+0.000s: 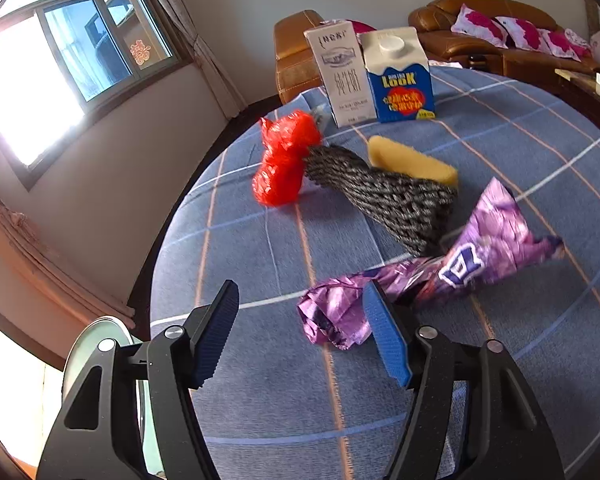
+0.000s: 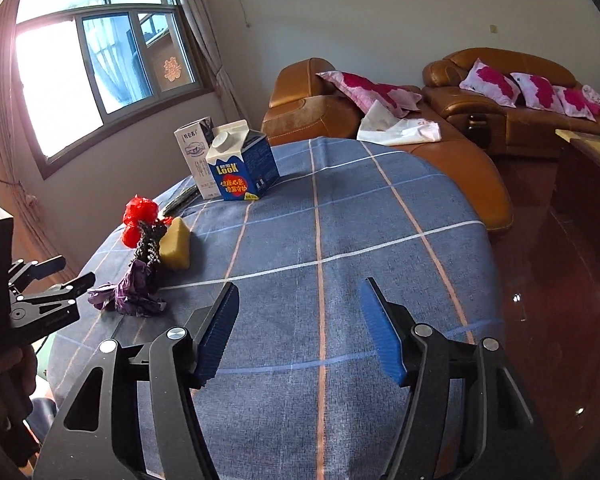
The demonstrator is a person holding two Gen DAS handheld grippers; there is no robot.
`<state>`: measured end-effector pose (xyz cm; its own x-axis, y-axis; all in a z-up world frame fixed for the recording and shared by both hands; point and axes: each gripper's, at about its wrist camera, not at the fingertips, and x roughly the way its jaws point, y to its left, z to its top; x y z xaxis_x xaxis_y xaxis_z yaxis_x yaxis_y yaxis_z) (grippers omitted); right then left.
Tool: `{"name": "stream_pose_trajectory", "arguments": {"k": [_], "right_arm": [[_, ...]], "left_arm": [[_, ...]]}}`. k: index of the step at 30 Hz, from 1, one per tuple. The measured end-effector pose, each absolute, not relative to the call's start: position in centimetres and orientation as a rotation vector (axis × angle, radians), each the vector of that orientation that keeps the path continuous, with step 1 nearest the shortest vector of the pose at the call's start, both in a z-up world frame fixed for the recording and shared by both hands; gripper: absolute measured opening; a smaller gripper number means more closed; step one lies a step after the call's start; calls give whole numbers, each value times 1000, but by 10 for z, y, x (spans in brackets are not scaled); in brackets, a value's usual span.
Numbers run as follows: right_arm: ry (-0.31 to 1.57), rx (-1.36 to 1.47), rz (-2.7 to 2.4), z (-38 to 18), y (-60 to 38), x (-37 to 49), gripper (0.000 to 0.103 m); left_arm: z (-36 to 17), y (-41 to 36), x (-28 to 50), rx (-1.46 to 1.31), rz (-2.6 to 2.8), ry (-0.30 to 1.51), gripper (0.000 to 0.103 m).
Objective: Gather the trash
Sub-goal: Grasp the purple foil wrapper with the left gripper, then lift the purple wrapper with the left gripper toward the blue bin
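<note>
Left wrist view: left gripper point(image 1: 300, 332), fingers released, nears a crumpled purple wrapper point(image 1: 420, 284) on the bench point(image 1: 280, 392); it should straddle the near bunched end before clenching.

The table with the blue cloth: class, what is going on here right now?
A person holds a gripper in each hand over the table, collecting trash. The left gripper is open, close to the purple wrapper but not gripping it. The right gripper is open and empty over bare cloth. The red bag, dark mesh, sponge and two cartons all still lie on the table.
</note>
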<state>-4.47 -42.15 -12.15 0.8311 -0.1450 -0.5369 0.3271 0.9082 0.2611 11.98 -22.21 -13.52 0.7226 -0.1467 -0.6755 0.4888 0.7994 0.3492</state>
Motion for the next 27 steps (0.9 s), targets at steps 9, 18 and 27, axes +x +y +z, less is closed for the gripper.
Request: {"name": "stream_pose_trajectory", "arguments": {"k": [9, 18, 27], "right_arm": [[538, 380, -251, -130, -425, -44, 64], [541, 378, -244, -133, -420, -43, 65], [544, 370, -247, -129, -412, -40, 65]], "left_arm": [[-145, -231, 119, 524, -482, 729, 25], [-132, -222, 112, 515, -498, 696, 0], [-98, -170, 97, 434, -447, 638, 0]]}}
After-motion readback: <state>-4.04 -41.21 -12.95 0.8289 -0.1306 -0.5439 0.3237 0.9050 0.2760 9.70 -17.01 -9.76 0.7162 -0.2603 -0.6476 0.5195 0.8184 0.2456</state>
